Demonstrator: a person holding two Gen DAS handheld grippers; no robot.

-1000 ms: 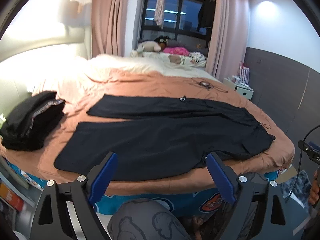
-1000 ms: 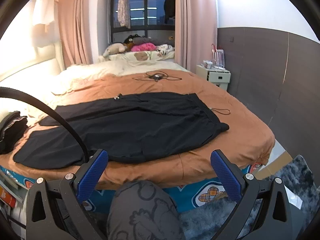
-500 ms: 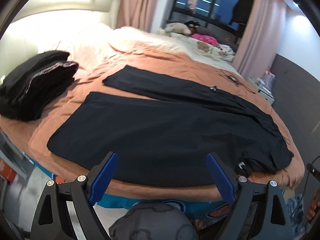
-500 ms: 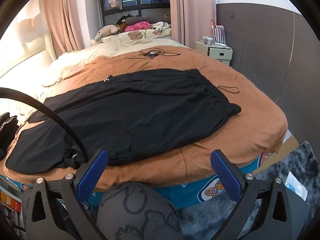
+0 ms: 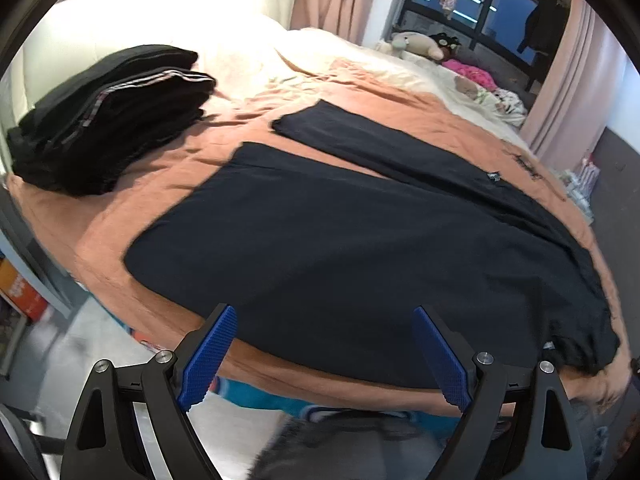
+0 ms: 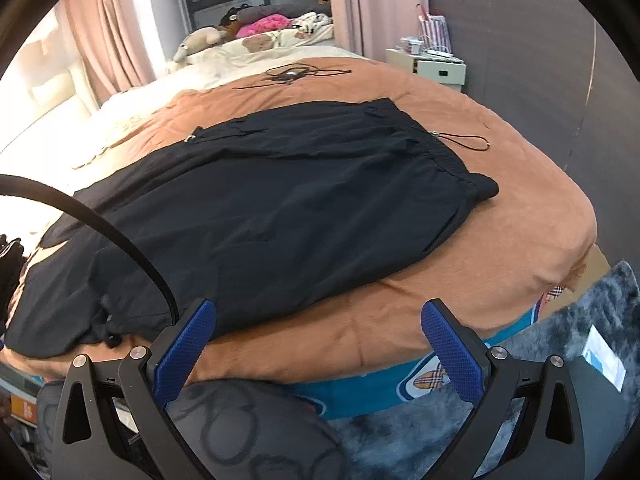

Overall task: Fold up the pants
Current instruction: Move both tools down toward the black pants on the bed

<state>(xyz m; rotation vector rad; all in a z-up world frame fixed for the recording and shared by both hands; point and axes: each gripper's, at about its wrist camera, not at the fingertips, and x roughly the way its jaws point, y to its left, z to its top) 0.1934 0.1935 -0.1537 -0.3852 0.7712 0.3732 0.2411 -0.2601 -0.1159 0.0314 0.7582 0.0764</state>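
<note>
We have the pants [image 5: 360,240] spread flat on the bed [image 5: 180,152], their long axis running along its near edge — legs toward the left corner, waistband [image 6: 452,160] toward the right. Both claws hang just off that near edge, the fabric straight ahead. The left claw [image 5: 324,356] stands wide open and empty, nearer the leg end; the right claw [image 6: 316,356], equally wide and empty, is nearer the waist — so, in our judgement, each takes its own end.
</note>
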